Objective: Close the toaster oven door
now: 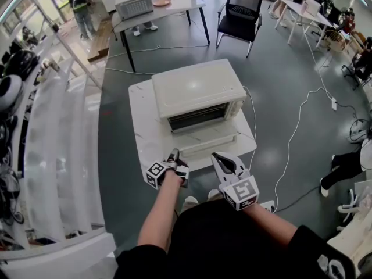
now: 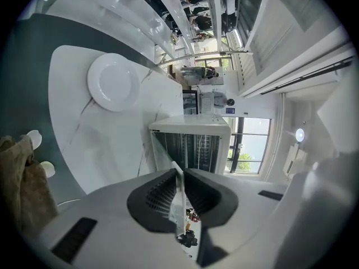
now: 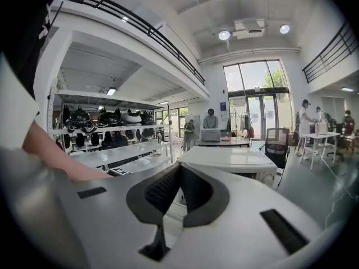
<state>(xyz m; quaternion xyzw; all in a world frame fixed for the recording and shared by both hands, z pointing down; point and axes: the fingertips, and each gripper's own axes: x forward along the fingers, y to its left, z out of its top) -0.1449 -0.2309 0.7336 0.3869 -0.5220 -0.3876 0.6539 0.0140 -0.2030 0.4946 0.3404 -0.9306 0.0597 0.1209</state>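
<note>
Head view — toaster oven door (image 1: 200, 139) open toward person, long axis left-right.

Cream-white toaster oven (image 1: 197, 89), dark slot of a cavity, and its door (image 1: 203, 139) just as pale. The bench (image 1: 142, 127) is white marble with thin grey veins, and the floor (image 1: 279, 80) is a dull grey-green. Left claw (image 1: 174, 154) and right claw (image 1: 217, 156) have white shells and black ribbed pads, each with a cube of black-and-white square markers. There's a white cable (image 1: 297, 121), a black chair (image 1: 240, 13), and a black top (image 1: 232, 243) on the person.
</note>
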